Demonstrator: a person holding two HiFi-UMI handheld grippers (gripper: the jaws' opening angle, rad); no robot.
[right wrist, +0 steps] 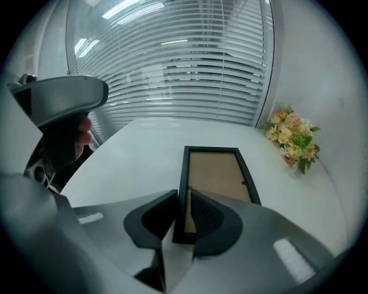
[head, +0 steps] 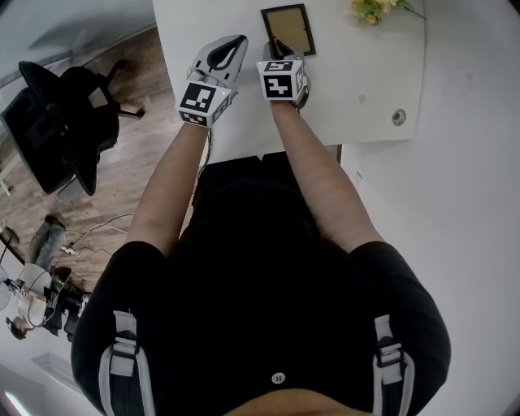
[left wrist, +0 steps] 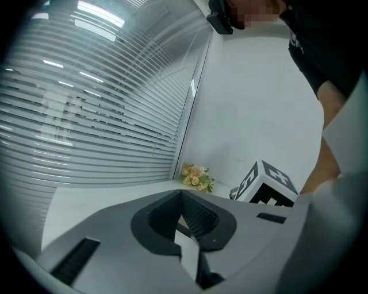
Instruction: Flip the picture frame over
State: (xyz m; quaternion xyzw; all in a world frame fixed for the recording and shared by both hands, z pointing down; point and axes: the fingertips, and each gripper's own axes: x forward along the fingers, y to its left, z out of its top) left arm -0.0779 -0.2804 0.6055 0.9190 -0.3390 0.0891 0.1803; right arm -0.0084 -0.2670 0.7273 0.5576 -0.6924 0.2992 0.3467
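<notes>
Shirt (head: 260, 268), white table (head: 366, 89) (picture frame (head: 288, 29)), wood floor (head: 122, 162)

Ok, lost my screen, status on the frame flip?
Right gripper shut on left rail of the black rectangular picture frame. Left gripper shut, empty. Frame flat on white table, brown backing up. Yellow flower bunch well clear.

The near corner of the picture frame (right wrist: 217, 172) is hidden by the right gripper (right wrist: 183, 200). The flowers (head: 374, 10) are cut off by the head view's top edge.

text: none readable | labels: none | numbers: none
</notes>
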